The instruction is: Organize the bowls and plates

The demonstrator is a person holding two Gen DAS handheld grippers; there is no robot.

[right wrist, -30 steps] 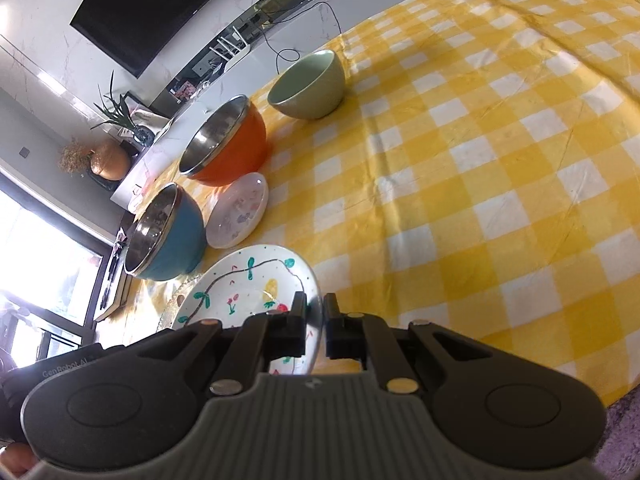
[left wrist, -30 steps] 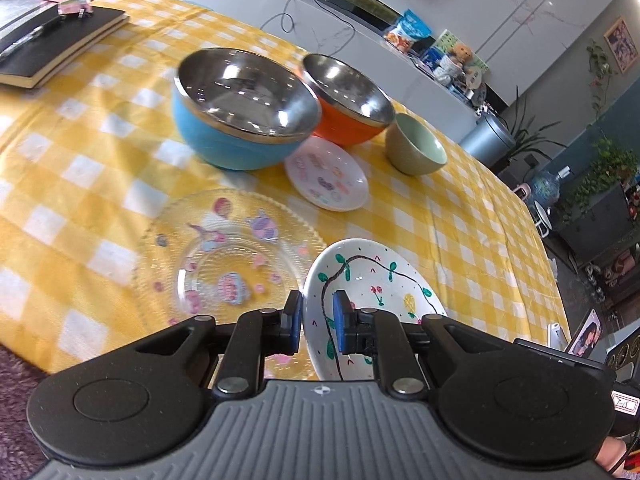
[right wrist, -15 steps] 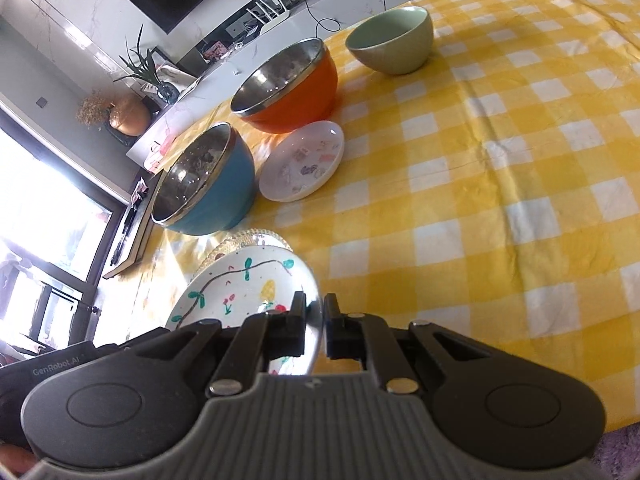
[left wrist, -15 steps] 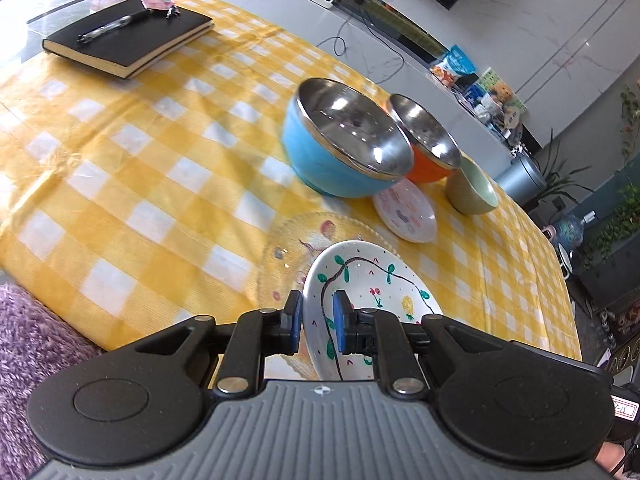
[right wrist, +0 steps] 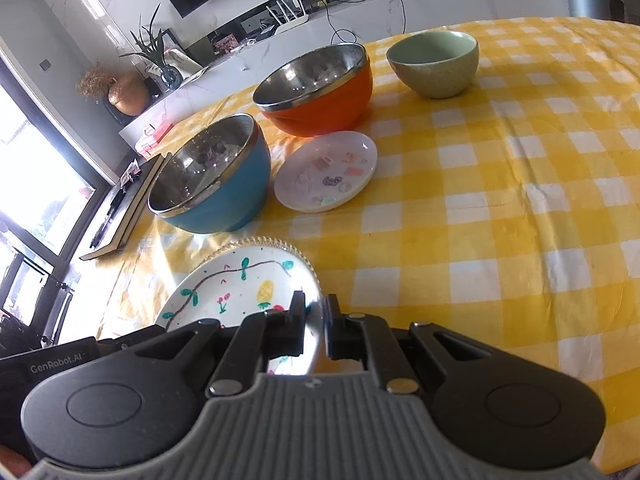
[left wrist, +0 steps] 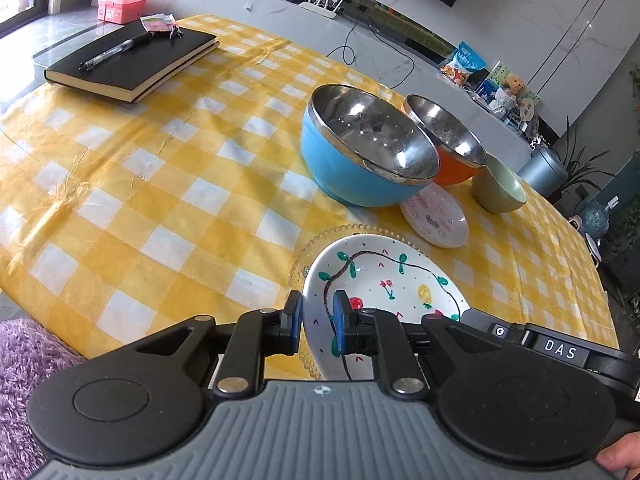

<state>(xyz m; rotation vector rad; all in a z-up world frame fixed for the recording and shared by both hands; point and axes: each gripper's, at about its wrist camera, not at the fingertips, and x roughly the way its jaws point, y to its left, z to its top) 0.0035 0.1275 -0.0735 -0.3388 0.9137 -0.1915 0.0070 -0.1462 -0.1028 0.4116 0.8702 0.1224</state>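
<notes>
Over the near edge of the yellow checked tablecloth [left wrist: 168, 184], the painted white plate [left wrist: 384, 280] hangs just above the beaded glass plate [left wrist: 304, 256]. Left gripper [left wrist: 316, 322] and right gripper [right wrist: 316, 330] each pinch its rim, nearly closed. Lower it level, centred, releasing together.

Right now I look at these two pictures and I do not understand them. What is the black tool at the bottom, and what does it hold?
Each picture comes from a camera on a hand-held gripper, one per hand. The left gripper and the right gripper each pinch an opposite edge of the painted white plate, above a clear glass plate. On the yellow checked tablecloth stand a blue bowl, an orange bowl, a green bowl, a small plate and a black notebook.
</notes>
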